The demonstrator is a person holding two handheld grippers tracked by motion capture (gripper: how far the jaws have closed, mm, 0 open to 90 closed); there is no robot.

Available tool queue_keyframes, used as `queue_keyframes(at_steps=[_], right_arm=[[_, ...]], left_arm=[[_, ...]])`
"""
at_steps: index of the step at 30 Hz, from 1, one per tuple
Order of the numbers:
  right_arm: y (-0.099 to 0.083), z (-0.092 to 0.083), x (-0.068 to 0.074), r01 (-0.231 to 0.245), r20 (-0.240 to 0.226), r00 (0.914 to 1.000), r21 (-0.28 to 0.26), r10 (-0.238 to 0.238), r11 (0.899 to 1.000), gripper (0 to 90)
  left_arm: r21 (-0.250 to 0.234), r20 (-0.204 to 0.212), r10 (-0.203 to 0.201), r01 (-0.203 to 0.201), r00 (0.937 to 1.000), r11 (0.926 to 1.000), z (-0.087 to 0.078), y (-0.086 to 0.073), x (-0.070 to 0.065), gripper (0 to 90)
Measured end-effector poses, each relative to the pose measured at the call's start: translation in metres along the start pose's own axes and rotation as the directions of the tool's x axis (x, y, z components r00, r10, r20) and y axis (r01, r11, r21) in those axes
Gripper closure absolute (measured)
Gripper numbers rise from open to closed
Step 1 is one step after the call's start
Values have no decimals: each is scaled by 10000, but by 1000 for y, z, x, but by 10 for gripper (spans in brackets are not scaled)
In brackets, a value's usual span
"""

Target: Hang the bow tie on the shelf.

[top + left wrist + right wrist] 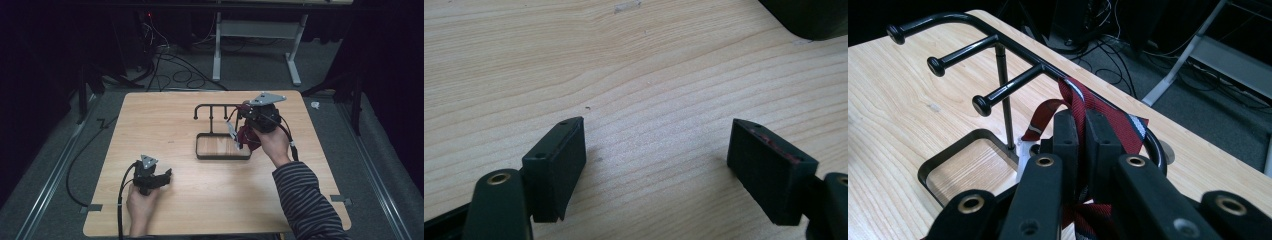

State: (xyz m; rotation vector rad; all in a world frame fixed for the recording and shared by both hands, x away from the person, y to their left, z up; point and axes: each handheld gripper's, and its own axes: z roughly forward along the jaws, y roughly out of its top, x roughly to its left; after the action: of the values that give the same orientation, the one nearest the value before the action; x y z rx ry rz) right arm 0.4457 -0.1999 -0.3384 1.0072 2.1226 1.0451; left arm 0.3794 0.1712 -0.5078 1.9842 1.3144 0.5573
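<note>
A black metal rack (215,111) with several knobbed pegs stands on a rectangular base frame (222,147) at the table's middle. A dark red striped strap (1083,107) is draped over the rack's curved end bar (1153,142). My right gripper (1082,127) is shut on this strap just below the bar; in the high view the right gripper (239,131) is at the rack's right end, with red cloth (247,136) hanging beside the hand. My left gripper (656,160) rests low over bare wood, jaws wide apart and holding nothing; the left gripper (165,176) sits near the table's front left.
The wooden table (165,125) has bare room on its left and front. A dark object's corner (809,17) lies at the top right of the left gripper view. Cables (170,70) and a grey desk frame (260,35) are on the floor beyond the far edge.
</note>
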Motion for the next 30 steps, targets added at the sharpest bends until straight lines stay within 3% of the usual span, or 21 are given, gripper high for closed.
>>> queue_keyframes(at_steps=[7,30], right_arm=[[-1,1,0,70,-9,10000,127,-70,9999,864],[-15,5,-2,-314,-36,9995,441,316,9985,851]], left_arm=[[-3,3,-1,1,10000,10000,0,0,0,240],[-2,2,3,-3,10000,10000,0,0,0,238]])
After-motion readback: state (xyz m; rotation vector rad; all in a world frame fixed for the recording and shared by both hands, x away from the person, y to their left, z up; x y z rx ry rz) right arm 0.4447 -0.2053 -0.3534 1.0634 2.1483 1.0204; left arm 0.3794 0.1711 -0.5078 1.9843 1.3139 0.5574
